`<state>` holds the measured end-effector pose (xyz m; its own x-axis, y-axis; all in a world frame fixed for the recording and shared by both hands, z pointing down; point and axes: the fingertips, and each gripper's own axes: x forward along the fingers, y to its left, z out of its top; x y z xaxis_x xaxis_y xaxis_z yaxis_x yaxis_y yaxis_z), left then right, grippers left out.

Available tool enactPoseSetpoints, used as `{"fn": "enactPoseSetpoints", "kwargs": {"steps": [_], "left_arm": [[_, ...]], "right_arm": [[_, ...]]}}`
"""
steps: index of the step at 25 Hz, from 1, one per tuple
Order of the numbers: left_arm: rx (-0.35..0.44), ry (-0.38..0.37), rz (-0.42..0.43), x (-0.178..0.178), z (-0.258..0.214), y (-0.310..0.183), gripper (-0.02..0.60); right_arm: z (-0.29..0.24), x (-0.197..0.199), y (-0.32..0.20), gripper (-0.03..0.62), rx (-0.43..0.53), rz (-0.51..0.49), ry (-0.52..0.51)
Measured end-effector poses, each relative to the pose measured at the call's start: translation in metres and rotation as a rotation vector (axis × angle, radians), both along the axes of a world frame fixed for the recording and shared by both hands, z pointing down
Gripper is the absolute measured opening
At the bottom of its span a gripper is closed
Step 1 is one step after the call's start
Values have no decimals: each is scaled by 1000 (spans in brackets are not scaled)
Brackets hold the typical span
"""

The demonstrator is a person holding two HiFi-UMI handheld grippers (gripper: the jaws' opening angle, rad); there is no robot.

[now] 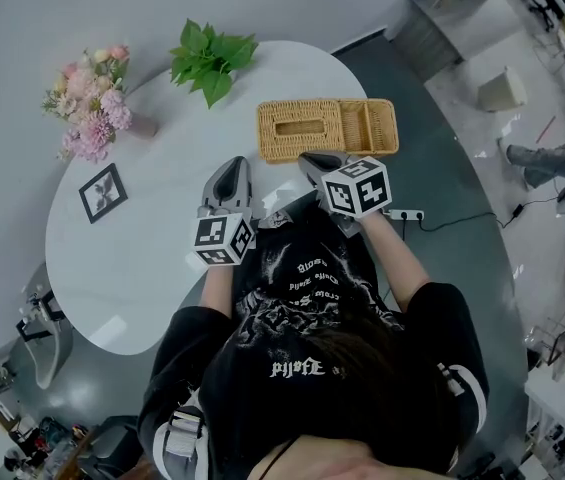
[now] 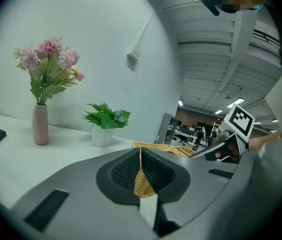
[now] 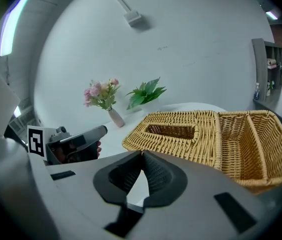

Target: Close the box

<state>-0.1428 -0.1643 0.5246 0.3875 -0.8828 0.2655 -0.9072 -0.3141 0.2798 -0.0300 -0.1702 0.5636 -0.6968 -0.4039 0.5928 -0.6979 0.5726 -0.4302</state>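
A woven wicker box [image 1: 327, 128] lies on the white oval table [image 1: 112, 268]. Its left half carries a woven panel with a rectangular slot, and its right half shows open compartments with a divider [image 3: 250, 134]. Both grippers hover at the table's near edge, just short of the box's front side. My left gripper [image 1: 230, 170] points at the box's left corner, jaws shut and empty [image 2: 141, 149]. My right gripper [image 1: 312, 160] sits close to the box's front wall, also shut with nothing between its jaws [image 3: 141, 154]. Through the left gripper view the box [image 2: 168, 149] shows only as a strip.
A vase of pink flowers [image 1: 92, 108] and a green potted plant [image 1: 212, 58] stand at the table's far side. A framed marker card [image 1: 102, 192] lies at the left. A power strip [image 1: 407, 214] rests on the floor to the right of the table.
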Motion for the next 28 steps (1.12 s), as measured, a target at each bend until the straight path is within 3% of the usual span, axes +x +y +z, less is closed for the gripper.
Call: {"fn": "enactPoseSetpoints", "kwargs": {"steps": [7, 12, 20, 28], "left_arm": [[5, 19, 2, 6, 1, -5, 28], [21, 29, 8, 14, -5, -8, 28], [35, 2, 30, 31, -10, -10, 28], [52, -19, 25, 38, -11, -12, 28]], "right_arm": [[-10, -1, 2, 87, 15, -20, -68], [-33, 8, -9, 107, 82, 31, -128], [-38, 31, -31, 26, 226, 199, -61], [-34, 44, -34, 25, 286, 262, -14]]}}
